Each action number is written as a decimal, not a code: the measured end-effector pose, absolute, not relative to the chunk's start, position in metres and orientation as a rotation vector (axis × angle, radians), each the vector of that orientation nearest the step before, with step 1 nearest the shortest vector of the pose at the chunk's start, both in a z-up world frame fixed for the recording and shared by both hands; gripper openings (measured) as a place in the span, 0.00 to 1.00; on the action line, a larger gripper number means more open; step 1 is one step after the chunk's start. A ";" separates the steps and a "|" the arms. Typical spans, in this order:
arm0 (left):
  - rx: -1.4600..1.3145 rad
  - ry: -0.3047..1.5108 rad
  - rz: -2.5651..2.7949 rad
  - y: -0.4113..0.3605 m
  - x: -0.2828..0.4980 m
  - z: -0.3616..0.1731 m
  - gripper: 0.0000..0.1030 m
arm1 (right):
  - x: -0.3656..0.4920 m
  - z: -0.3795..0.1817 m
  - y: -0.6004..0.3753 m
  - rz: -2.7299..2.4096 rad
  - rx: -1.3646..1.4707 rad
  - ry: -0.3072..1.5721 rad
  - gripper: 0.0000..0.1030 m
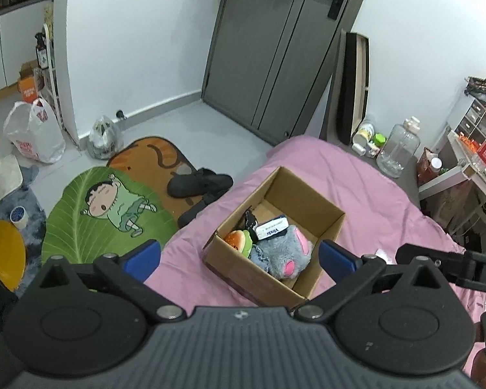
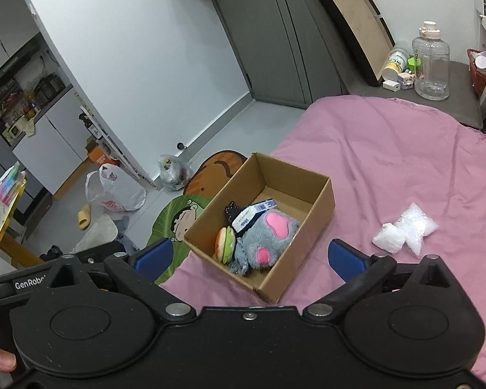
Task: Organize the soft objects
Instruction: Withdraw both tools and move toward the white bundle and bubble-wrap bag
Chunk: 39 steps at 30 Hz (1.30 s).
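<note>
Cardboard: an open box (image 1: 320, 227) sits on the pink bed (image 1: 372, 188), near the bed's floor-side edge.
Box contents: a grey plush (image 1: 283, 254) with pink patches fills the near end; a burger toy (image 1: 239, 241) lies against the plush by the near wall; a tissue pack (image 1: 272, 229) rests on the plush; a small black item (image 1: 250, 218) sits behind it — too small to identify. The far half of the box floor is bare.
On the bed: two clear bags (image 2: 405, 231) with white filling lie on the sheet, apart from the box, seen in the right view.
Floor beside bed: a leaf mat (image 1: 81, 223) with a cartoon boy, an orange mat (image 1: 152, 155) behind it, black slippers (image 1: 199, 183) on the orange mat at the bed's edge.
Further off: a white shopping bag (image 1: 34, 134), a tied grey bag (image 1: 105, 137) at the wall corner, a grey door (image 1: 275, 48), a clear jug (image 1: 397, 150) past the bed.
In the way: nothing lies between either gripper and the box.
Left gripper (image 1: 239, 259): blue pads spread wide, holding nothing, above the box's near end — touching nothing.
Right gripper (image 2: 249, 256): pads spread wide, holding nothing, over the box's near corner, clear of it.
</note>
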State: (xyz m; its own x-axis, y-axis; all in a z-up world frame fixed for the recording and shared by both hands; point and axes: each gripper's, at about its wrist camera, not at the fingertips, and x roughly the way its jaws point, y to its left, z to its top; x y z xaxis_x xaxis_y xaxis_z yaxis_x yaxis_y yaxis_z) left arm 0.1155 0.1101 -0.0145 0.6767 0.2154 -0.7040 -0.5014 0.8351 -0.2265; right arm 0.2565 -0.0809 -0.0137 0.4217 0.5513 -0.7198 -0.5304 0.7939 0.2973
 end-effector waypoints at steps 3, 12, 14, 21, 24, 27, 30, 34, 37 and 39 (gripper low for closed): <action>-0.417 0.701 0.415 0.103 0.104 -0.007 1.00 | 0.245 -0.006 -0.089 0.687 0.042 0.893 1.00; -0.366 0.707 0.404 0.083 0.078 0.008 1.00 | 0.217 0.007 -0.110 0.661 0.046 0.850 1.00; -0.352 0.707 0.394 0.077 0.074 0.010 1.00 | 0.212 0.009 -0.114 0.655 0.044 0.841 1.00; -0.351 0.713 0.366 0.060 0.066 0.012 1.00 | 0.199 0.015 -0.131 0.647 0.027 0.817 1.00; -0.347 0.721 0.357 0.053 0.064 0.012 1.00 | 0.197 0.016 -0.139 0.644 0.031 0.818 1.00; -0.336 0.723 0.350 0.047 0.062 0.013 1.00 | 0.195 0.016 -0.146 0.635 0.032 0.818 1.00; -0.338 0.732 0.348 0.042 0.061 0.012 1.00 | 0.195 0.016 -0.153 0.632 0.043 0.818 1.00; -0.334 0.734 0.349 0.035 0.062 0.011 1.00 | 0.195 0.013 -0.160 0.621 0.036 0.817 1.00; -0.330 0.732 0.345 0.030 0.065 0.011 1.00 | 0.196 0.012 -0.164 0.622 0.038 0.818 1.00; -0.326 0.730 0.349 0.027 0.067 0.010 1.00 | 0.198 0.010 -0.167 0.618 0.043 0.822 1.00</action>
State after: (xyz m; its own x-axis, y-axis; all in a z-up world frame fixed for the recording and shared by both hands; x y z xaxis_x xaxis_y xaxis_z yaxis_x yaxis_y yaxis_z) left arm 0.0673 0.0270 0.0101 0.6928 0.1945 -0.6944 -0.4176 0.8933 -0.1665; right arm 0.1976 -0.1674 0.0100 0.5160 0.5310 -0.6722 -0.4986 0.8242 0.2684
